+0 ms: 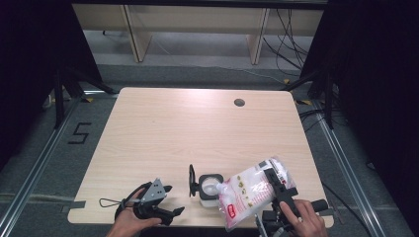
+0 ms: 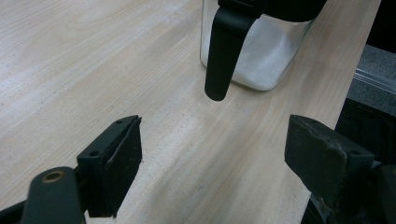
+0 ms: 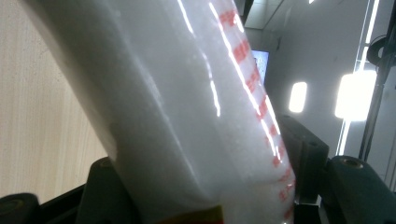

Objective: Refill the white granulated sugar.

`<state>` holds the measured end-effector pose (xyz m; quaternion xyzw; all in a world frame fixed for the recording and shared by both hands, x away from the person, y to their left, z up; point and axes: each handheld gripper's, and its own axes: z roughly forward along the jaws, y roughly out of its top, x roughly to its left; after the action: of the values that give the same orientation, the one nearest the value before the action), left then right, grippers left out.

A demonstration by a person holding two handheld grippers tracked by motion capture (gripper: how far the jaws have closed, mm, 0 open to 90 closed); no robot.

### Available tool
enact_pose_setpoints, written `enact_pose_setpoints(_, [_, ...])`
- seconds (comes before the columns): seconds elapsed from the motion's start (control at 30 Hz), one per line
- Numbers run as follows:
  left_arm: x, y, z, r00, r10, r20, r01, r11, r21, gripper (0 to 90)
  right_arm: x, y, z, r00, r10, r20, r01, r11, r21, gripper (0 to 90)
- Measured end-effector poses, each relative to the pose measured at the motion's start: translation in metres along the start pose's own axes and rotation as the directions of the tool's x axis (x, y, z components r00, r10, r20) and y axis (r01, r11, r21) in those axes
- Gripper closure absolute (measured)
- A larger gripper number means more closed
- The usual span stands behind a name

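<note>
Right tool [image 1: 274, 183] clamped on red-lettered bag [image 1: 245, 192], print unreadable; left tool [image 1: 165, 200] apart, empty.

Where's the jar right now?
High view: the jar stands near the table's front edge, lid open, between the left hand-held gripper and the tilted bag.

Left gripper [image 1: 165, 200] rests low with fingers spread; right gripper [image 1: 276, 185] is clamped, tilted.

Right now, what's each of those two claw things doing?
Left gripper: open, empty, low over the table.
Right gripper: closed on the bag of white powder, tipped over the jar.
</note>
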<state>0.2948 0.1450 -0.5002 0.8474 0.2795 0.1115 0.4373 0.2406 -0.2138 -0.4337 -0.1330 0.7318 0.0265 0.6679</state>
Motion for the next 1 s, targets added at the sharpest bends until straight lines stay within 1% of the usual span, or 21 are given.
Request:
enact_pose_setpoints(0.13, [0.0,0.0,0.0,1.0,-0.005,0.003,0.005,1.0,-0.005,18.6,0.0,0.0,0.001,1.0,0.004,-0.002,-0.004,1.0,-0.009,41.9])
enact_pose_setpoints(0.17, [0.0,0.0,0.0,1.0,-0.005,0.003,0.005,1.0,-0.005,18.6,0.004,-0.001,0.0,0.9984,0.056,-0.002,-0.056,0.998,-0.002,41.9])
enact_pose_setpoints(0.2, [0.0,0.0,0.0,1.0,-0.003,0.002,0.003,1.0,-0.003,18.6,0.002,-0.001,0.002,0.9995,0.029,-0.006,-0.03,0.999,-0.015,41.9])
enact_pose_setpoints(0.27, [0.0,0.0,0.0,1.0,-0.003,0.003,0.003,1.0,-0.003,18.6,0.006,-0.002,0.001,0.9938,0.108,-0.025,-0.108,0.994,0.002,42.0])
enact_pose_setpoints(0.3, [0.0,0.0,0.0,1.0,0.0,0.001,0.0,1.0,-0.001,18.6,-0.002,-0.002,0.003,0.9997,0.002,-0.024,-0.003,0.999,-0.038,42.0])
enact_pose_setpoints(0.33, [0.0,0.0,0.0,1.0,-0.001,0.004,0.001,1.0,0.002,18.6,0.007,-0.004,0.002,0.9911,0.128,-0.036,-0.128,0.992,-0.01,42.0])
enact_pose_setpoints(0.37, [0.0,0.0,0.0,1.0,-0.001,0.004,0.001,1.0,0.002,18.6,0.005,-0.005,0.004,0.9941,0.102,-0.036,-0.103,0.994,-0.032,42.0])
enact_pose_setpoints(0.4, [0.0,0.0,0.0,1.0,-0.001,0.004,0.001,1.0,0.002,18.6,0.009,-0.007,0.003,0.9824,0.18,-0.052,-0.181,0.983,-0.019,42.1])
enact_pose_setpoints(0.43, [0.0,0.0,0.0,1.0,-0.001,0.004,0.001,1.0,0.002,18.6,0.008,-0.008,0.005,0.9835,0.171,-0.06,-0.173,0.984,-0.031,42.1])
enact_pose_setpoints(0.5, [0.0,0.0,0.0,1.0,0.0,0.005,0.0,1.0,0.002,18.6,0.008,-0.011,0.007,0.9775,0.195,-0.081,-0.199,0.979,-0.048,42.2])
enact_pose_setpoints(0.57, [0.0,0.0,0.0,1.0,-0.001,0.005,0.001,1.0,0.002,18.6,0.011,-0.016,0.008,0.9607,0.256,-0.106,-0.263,0.963,-0.054,42.3])
enact_pose_setpoints(0.6, [0.0,0.0,0.0,1.0,0.0,0.005,0.0,1.0,0.002,18.6,0.006,-0.018,0.011,0.9745,0.196,-0.109,-0.206,0.975,-0.088,42.4])
enact_pose_setpoints(0.63, [0.0,0.0,0.0,1.0,-0.001,0.002,0.001,1.0,-0.001,18.6,0.005,-0.02,0.013,0.977,0.182,-0.112,-0.194,0.975,-0.106,42.5])
enact_pose_setpoints(0.67, [0.0,0.0,0.0,1.0,0.0,0.003,0.0,1.0,-0.001,18.6,0.015,-0.022,0.012,0.9303,0.33,-0.16,-0.343,0.938,-0.059,42.6])
enact_pose_setpoints(0.7, [-0.001,0.0,0.0,1.0,-0.004,0.006,0.004,1.0,-0.003,18.6,0.014,-0.024,0.014,0.9402,0.3,-0.161,-0.316,0.946,-0.08,42.7])
enact_pose_setpoints(0.73, [-0.001,0.0,0.0,1.0,-0.006,0.006,0.006,1.0,-0.005,18.6,0.019,-0.025,0.014,0.9158,0.359,-0.18,-0.375,0.925,-0.065,42.9])
enact_pose_setpoints(0.8, [-0.001,0.0,0.001,0.9999,-0.008,0.011,0.008,1.0,-0.006,18.6,0.022,-0.029,0.016,0.9003,0.385,-0.204,-0.403,0.913,-0.058,43.0])
enact_pose_setpoints(0.83, [-0.001,0.0,0.001,0.9999,-0.006,0.009,0.006,1.0,-0.006,18.6,0.023,-0.03,0.018,0.8977,0.386,-0.213,-0.408,0.91,-0.07,43.1])
enact_pose_setpoints(0.87, [0.0,0.0,0.001,1.0,0.0,0.008,0.0,1.0,-0.004,18.6,0.021,-0.032,0.02,0.908,0.358,-0.217,-0.385,0.918,-0.093,43.1])
enact_pose_setpoints(0.9, [0.0,0.0,0.001,0.9999,0.013,0.01,-0.013,0.9999,-0.005,18.6,0.025,-0.033,0.02,0.8863,0.402,-0.23,-0.428,0.901,-0.075,43.2])
enact_pose_setpoints(1.0, [0.001,0.001,0.0,0.9997,0.022,0.01,-0.022,0.9997,-0.007,18.6,0.027,-0.036,0.021,0.8645,0.428,-0.264,-0.46,0.885,-0.07,43.3])
